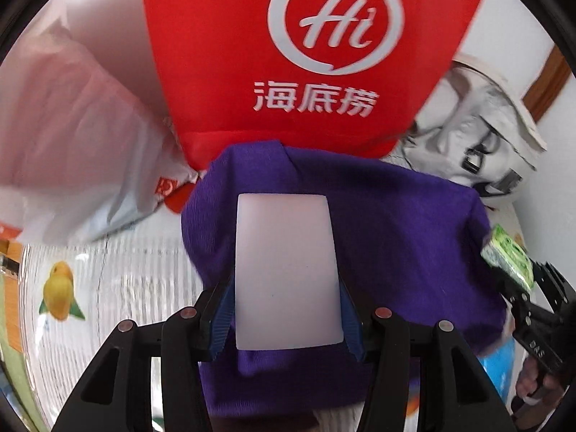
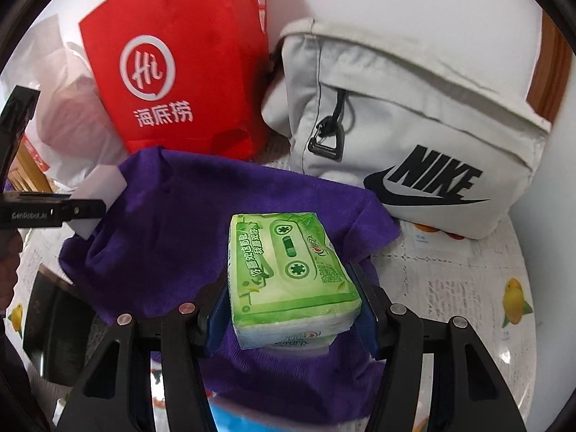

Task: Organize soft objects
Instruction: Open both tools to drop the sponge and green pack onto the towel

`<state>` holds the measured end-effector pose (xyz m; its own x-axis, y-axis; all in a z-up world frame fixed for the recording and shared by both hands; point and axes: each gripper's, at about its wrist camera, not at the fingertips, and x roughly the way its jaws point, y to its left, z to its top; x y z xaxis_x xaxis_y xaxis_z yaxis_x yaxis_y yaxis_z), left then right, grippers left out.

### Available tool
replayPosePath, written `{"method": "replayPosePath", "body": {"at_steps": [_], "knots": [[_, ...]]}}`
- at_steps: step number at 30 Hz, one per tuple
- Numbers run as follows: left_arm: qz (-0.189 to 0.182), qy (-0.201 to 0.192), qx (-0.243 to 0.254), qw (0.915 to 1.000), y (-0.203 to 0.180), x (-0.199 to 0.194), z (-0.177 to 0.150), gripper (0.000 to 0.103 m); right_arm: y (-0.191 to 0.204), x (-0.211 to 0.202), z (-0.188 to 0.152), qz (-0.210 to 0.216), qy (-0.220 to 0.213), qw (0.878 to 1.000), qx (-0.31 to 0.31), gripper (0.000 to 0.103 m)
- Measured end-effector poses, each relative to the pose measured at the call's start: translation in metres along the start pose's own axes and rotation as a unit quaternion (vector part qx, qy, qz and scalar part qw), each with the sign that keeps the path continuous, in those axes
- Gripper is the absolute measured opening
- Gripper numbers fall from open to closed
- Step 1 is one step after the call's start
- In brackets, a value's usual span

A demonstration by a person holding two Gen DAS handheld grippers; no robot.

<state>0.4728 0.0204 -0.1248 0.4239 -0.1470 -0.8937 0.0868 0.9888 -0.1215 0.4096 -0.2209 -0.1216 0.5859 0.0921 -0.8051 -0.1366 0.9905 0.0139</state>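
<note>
My left gripper (image 1: 286, 309) is shut on a white sponge block (image 1: 286, 270), held over a purple cloth (image 1: 396, 230) on the table. My right gripper (image 2: 291, 313) is shut on a green tissue pack (image 2: 288, 273), also above the purple cloth (image 2: 201, 216). The sponge (image 2: 99, 194) in the left gripper shows at the left of the right wrist view. The tissue pack (image 1: 509, 255) in the right gripper shows at the right edge of the left wrist view.
A red paper bag (image 1: 306, 54) stands behind the cloth, also in the right wrist view (image 2: 180, 54). A grey Nike bag (image 2: 414, 126) stands at the right, a white plastic bag (image 1: 72, 136) at the left. A black object (image 2: 54, 327) lies at the left. The tablecloth (image 2: 468, 280) has lemon prints.
</note>
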Motion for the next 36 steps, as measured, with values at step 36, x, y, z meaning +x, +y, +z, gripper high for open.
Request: {"method": "replayPosePath", "body": {"at_steps": [36], "knots": [[-0.031,-0.058,-0.031,0.9973,-0.01,-0.082,-0.037,0.077,0.012,-0.064,-0.011,0.012,-0.011,1.0,-0.004,0.08]]}}
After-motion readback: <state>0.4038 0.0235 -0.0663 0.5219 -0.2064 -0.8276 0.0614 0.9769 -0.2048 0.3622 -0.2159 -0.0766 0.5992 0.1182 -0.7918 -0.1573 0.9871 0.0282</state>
